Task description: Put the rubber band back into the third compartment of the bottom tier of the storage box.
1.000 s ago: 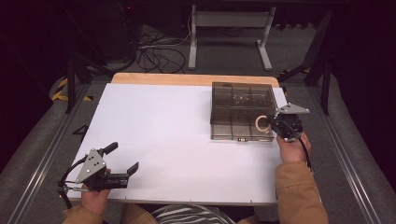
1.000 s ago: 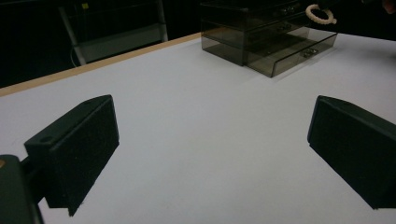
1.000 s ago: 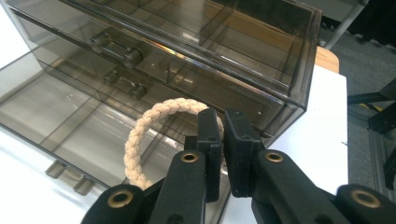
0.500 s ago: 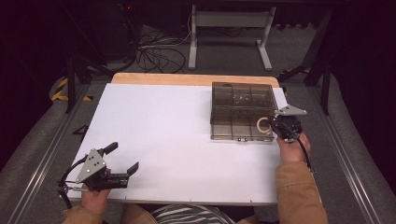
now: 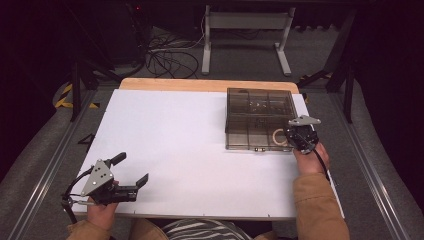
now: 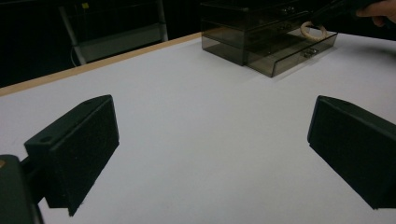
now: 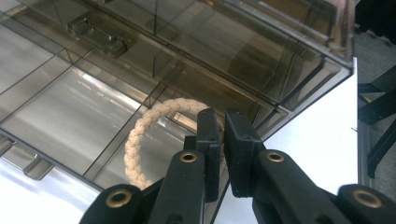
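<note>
White table [image 5: 190,135] with a wood strip along the far edge, smoky clear drawer organizer [image 5: 259,119] sitting around 2 o'clock.

I see a white desk [image 5: 190,145] with a bare wooden strip [image 5: 200,84] along its far edge. On the floor past that far edge, a tangle of black cables [image 5: 167,57] lies beside a grey metal frame [image 5: 245,30] on two feet. Near the desk's far left corner, yellow-and-black striped tape [image 5: 65,95] marks the grey floor [image 5: 35,155].
</note>
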A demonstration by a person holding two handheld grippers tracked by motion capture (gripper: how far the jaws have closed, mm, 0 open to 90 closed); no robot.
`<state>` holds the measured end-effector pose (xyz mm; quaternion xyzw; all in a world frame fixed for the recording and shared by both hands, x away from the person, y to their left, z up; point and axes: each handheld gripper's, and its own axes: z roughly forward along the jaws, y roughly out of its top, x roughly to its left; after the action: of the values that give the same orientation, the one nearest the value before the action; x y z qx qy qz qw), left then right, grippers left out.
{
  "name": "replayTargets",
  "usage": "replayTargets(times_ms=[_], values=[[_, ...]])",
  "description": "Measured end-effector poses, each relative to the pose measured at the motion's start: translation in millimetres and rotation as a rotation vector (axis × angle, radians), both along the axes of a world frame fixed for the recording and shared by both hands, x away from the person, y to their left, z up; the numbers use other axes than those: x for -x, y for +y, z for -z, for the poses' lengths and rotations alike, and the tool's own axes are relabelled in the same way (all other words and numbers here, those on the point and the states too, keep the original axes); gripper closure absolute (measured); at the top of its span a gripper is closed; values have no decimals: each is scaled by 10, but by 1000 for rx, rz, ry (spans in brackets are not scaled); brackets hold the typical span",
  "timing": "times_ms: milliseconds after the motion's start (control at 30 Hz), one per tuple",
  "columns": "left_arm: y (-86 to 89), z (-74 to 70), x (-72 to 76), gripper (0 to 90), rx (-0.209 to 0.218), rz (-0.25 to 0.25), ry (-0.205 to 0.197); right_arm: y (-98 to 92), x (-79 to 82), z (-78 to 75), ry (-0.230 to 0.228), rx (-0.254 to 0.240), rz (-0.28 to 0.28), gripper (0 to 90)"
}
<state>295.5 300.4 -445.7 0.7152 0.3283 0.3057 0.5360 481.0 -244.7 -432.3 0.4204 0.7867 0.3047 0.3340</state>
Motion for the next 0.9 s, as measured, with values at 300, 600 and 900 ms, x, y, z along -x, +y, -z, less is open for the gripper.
replayTargets(times_ms=[300, 600, 900], values=[[0, 0, 2, 27, 2, -1, 1, -5, -14, 33, 37, -5, -5, 845], [0, 0, 0, 27, -1, 0, 0, -5, -23, 48, 67, -15, -14, 840], [2, 0, 1, 27, 0, 0, 0, 12, -28, 62, 91, -24, -29, 813]])
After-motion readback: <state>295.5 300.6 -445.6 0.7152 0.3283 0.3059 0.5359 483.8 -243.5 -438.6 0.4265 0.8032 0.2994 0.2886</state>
